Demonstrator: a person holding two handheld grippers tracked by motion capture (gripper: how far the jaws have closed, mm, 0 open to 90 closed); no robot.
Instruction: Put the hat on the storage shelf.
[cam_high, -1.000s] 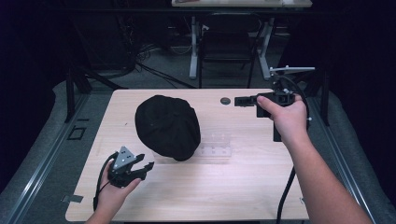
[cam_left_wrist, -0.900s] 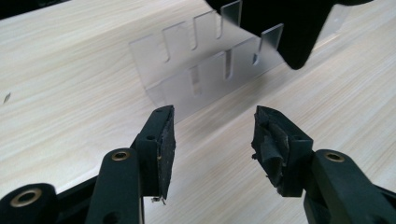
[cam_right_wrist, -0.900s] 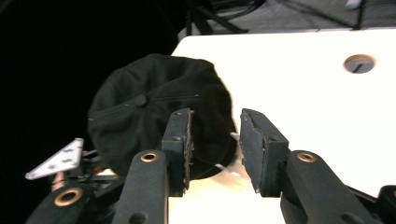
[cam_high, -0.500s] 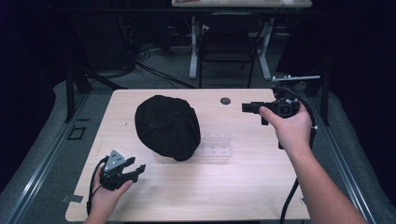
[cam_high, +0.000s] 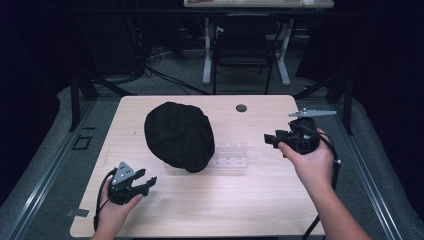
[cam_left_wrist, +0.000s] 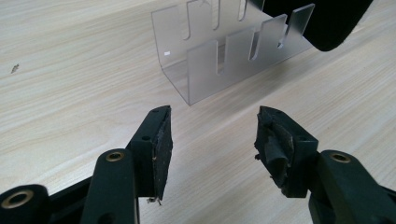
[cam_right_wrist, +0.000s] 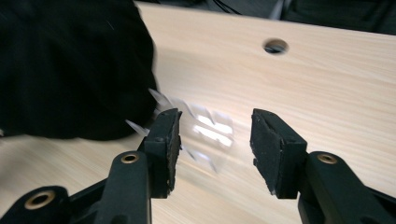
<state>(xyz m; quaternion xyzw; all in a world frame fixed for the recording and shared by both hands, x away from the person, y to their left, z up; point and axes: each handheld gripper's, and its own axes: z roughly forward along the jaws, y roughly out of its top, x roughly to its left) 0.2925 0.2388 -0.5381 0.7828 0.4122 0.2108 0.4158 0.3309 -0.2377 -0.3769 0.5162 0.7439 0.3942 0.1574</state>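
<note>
Black cap (cam_high: 179, 135) lies near the middle of the worktop (cam_high: 240, 200) in the high view, its right edge resting over the left end of a clear slotted rack (cam_high: 230, 154). The left gripper (cam_high: 146, 184) sits by the front left corner, the right gripper (cam_high: 271, 140) by the right edge; both are well apart from the cap.

In the left gripper view, the released jaws hold nothing and face the rack (cam_left_wrist: 233, 51).

In the right gripper view, the jaws stand apart, empty, with the cap (cam_right_wrist: 70, 65) ahead at left and the blurred rack (cam_right_wrist: 205, 128) between them.
</note>
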